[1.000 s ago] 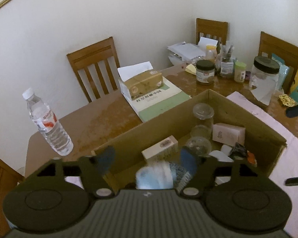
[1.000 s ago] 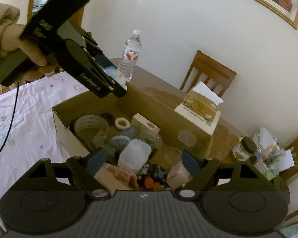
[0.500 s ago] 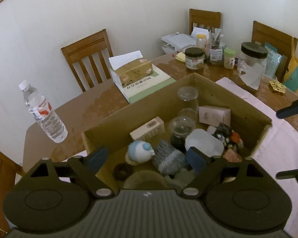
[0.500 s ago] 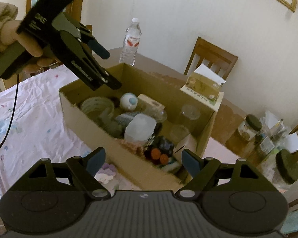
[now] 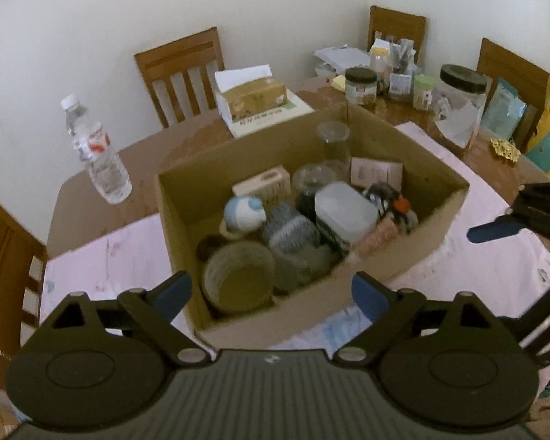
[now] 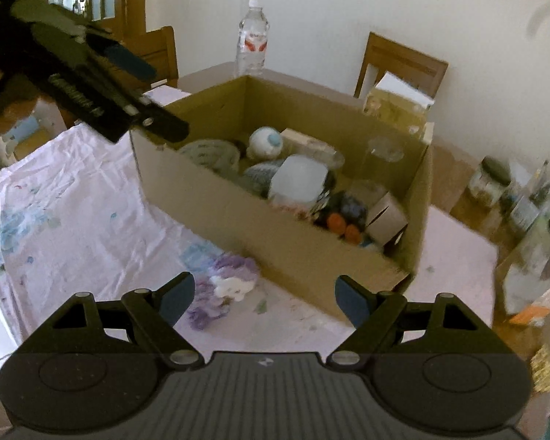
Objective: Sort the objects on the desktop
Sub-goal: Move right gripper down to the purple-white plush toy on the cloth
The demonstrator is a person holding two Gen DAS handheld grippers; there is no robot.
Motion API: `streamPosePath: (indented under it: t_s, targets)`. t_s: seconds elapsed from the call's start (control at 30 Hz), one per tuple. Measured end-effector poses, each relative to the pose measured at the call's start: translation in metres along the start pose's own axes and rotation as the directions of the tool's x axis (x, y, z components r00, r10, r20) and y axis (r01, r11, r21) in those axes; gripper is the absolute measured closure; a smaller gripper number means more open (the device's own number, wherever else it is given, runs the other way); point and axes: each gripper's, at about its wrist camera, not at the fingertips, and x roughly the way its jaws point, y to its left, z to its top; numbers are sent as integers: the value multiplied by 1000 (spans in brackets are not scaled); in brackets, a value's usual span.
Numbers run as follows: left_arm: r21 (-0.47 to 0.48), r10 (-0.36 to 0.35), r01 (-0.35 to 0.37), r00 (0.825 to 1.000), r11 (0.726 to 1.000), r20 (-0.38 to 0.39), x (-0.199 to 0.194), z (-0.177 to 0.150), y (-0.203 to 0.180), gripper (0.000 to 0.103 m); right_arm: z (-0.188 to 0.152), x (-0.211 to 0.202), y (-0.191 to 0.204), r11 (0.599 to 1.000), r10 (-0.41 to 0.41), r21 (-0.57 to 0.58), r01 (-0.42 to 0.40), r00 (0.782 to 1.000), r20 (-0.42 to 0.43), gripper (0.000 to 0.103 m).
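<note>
A cardboard box [image 5: 436, 216] stands on the pink cloth and holds several objects: a blue-and-white ball [image 5: 242, 212], a knitted grey piece [image 5: 293, 229], a white tub [image 5: 344, 212], a round woven cup [image 5: 238, 280], small cartons and glass jars. In the right wrist view the box [image 6: 238, 216] shows too, with a purple and white fluffy thing [image 6: 223, 286] on the cloth in front of it. My left gripper [image 5: 271, 297] is open and empty, above the box's near edge. My right gripper [image 6: 264, 299] is open and empty, above the fluffy thing.
A water bottle [image 5: 95, 154] stands on the wooden table at the left. A tissue box [image 5: 253, 97] on a book lies behind the cardboard box. Jars [image 5: 458, 106] and clutter fill the far right corner. Wooden chairs [image 5: 179, 69] surround the table.
Both grippers have pulled back and up from the box. The left one let go of the blue-and-white ball, which now lies in the box.
</note>
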Motion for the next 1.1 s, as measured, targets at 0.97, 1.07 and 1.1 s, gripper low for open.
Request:
streamPosePath:
  t_s: [0.97,1.07,1.1]
  targets:
    - [-147,47,-53,998,988,-45,-8,-53,5,9,3,99,10,992,66,114,-54,992,-104,45]
    - [-155,46,-52,998,986,-42,-7,-53,6,9,3,98,10,993,61,103,-50,992,-109,51]
    - [-157,46,-52,998,986,-41,-7,-53,6,9,4,98,10,994,61,100,-50,992,-112,52]
